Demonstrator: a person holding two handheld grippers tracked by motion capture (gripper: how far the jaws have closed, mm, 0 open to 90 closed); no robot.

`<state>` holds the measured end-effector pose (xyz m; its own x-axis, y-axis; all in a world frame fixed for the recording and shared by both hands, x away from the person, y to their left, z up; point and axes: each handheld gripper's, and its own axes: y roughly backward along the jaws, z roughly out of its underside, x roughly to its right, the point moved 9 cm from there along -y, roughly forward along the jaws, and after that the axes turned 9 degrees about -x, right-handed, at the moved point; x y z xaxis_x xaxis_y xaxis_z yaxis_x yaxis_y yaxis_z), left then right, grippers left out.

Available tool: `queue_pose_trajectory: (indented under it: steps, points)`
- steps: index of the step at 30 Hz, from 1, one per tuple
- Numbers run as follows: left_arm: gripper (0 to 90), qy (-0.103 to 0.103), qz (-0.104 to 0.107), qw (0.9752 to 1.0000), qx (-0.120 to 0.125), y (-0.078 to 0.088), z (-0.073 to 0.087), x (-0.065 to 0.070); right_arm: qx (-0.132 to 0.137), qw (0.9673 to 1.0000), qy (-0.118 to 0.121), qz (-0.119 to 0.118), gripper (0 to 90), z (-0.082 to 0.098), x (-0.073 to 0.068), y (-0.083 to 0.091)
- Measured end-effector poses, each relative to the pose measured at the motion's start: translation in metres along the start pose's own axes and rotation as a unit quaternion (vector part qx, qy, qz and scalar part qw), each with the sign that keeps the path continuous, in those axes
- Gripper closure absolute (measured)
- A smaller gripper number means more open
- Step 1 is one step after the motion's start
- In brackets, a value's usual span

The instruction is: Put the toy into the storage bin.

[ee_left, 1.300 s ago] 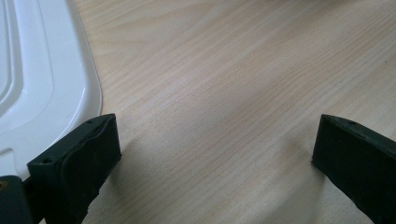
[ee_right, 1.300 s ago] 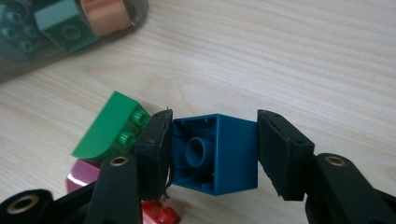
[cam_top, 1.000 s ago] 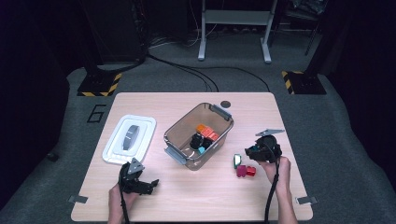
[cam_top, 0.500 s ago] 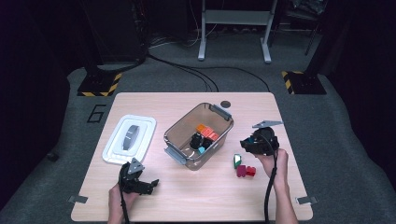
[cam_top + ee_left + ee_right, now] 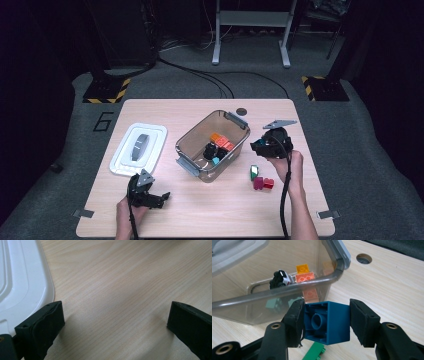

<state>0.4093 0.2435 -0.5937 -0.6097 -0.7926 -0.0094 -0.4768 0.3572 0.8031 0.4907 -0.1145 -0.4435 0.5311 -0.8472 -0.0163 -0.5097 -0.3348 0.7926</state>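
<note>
the right claw (image 5: pixel 325 322) is squeezing a blue block (image 5: pixel 327 322) between its two pads, holding it up just beside the clear box (image 5: pixel 212 145) on the bench (image 5: pixel 310 200). the left claw (image 5: pixel 115 322) is sitting wide open on the bench near the white lid (image 5: pixel 138 148), holding nothing.

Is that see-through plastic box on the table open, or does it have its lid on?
Open. The clear plastic box has no lid on; its white lid lies flat on the wooden table beside it.
</note>
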Motion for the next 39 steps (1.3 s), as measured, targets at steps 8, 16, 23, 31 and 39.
queue_pose_trajectory:
  steps: [8,16,23,31,39]
  points:
    - [0.9,-0.001,0.001,1.0,-0.001,0.0,0.0,0.0,0.004,0.9998,0.018,-0.004,47.1,-0.017,-0.011,-0.001]
    - [0.9,0.001,0.0,1.0,0.001,0.0,0.0,0.0,0.003,0.9992,0.037,-0.012,47.1,-0.034,-0.026,-0.008]
    - [0.9,-0.001,0.001,1.0,0.0,0.0,0.0,0.0,0.002,0.9984,0.048,-0.029,47.1,-0.045,-0.038,-0.014]
    - [0.9,0.001,0.0,1.0,0.0,0.0,0.0,0.0,-0.014,0.9957,0.075,-0.052,47.0,-0.053,-0.059,-0.029]
    - [0.9,-0.002,-0.001,1.0,0.0,0.0,0.0,0.0,-0.046,0.9923,0.092,-0.069,47.0,-0.048,-0.074,-0.048]
